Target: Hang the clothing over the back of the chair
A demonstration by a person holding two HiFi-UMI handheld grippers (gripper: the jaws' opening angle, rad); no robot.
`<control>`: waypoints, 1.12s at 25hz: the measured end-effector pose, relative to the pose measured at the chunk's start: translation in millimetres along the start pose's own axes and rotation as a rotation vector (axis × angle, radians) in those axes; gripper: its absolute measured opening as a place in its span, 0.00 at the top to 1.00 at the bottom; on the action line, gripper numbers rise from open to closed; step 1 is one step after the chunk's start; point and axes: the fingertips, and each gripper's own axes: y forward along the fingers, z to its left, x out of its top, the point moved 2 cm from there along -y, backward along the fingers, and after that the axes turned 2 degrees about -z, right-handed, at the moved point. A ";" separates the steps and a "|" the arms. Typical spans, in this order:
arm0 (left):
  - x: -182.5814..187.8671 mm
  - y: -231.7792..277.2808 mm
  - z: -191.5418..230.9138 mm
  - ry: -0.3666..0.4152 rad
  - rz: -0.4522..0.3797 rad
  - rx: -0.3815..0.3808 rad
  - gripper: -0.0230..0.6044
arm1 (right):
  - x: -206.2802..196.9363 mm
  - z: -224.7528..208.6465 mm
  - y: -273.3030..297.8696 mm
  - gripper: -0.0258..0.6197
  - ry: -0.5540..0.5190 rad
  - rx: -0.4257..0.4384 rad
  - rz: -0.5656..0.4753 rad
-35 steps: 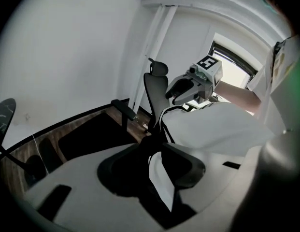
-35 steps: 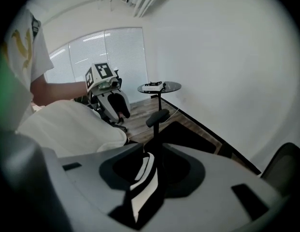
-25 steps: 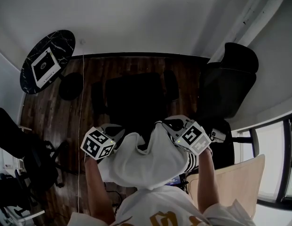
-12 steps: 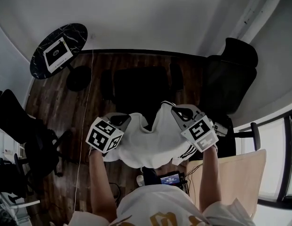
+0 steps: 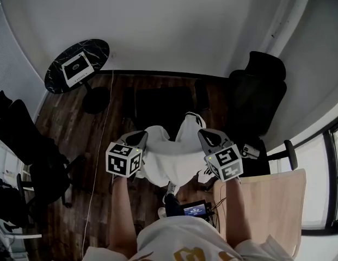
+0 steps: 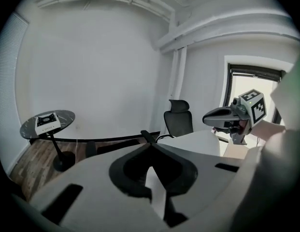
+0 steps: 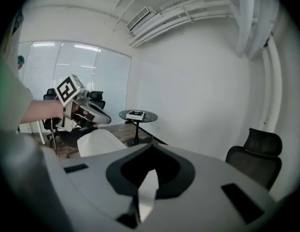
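A white garment (image 5: 167, 157) with dark stripes at one edge hangs spread between my two grippers, above the wooden floor. In the head view my left gripper (image 5: 138, 140) holds its left edge and my right gripper (image 5: 206, 137) holds its right edge. The left gripper view shows my left gripper (image 6: 150, 153) shut, with a strip of white cloth (image 6: 155, 190) pinched between the jaws. My right gripper (image 7: 150, 151) is likewise shut on a fold of cloth (image 7: 147, 193). A black chair (image 5: 160, 103) stands just beyond the garment, dark and hard to make out.
A second black office chair (image 5: 261, 94) with a headrest stands at the right by the wall. At the far left is a round black table (image 5: 71, 72) carrying a white box (image 5: 77, 68). More dark chairs (image 5: 27, 145) stand at the left. A light wooden desk (image 5: 272, 200) lies at the right.
Both grippers have risen and moved forward, away from the person's body, carrying the white garment with them. It now hangs closer to the black chair.
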 end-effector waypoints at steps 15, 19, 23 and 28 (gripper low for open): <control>10.9 -74.2 -59.5 -0.071 -0.301 0.024 0.93 | 17.8 47.1 -67.6 0.94 0.340 -0.087 -0.306; 0.2 -83.4 -63.8 -0.059 -0.310 0.052 0.93 | 4.5 46.0 -74.7 0.94 0.286 -0.195 -0.260; -5.2 -83.4 -63.3 -0.043 -0.303 0.079 0.93 | 6.8 45.4 -80.3 0.94 0.285 -0.216 -0.278; -5.7 -80.7 -67.1 -0.003 -0.307 0.068 0.93 | 4.7 48.6 -79.1 0.94 0.282 -0.218 -0.265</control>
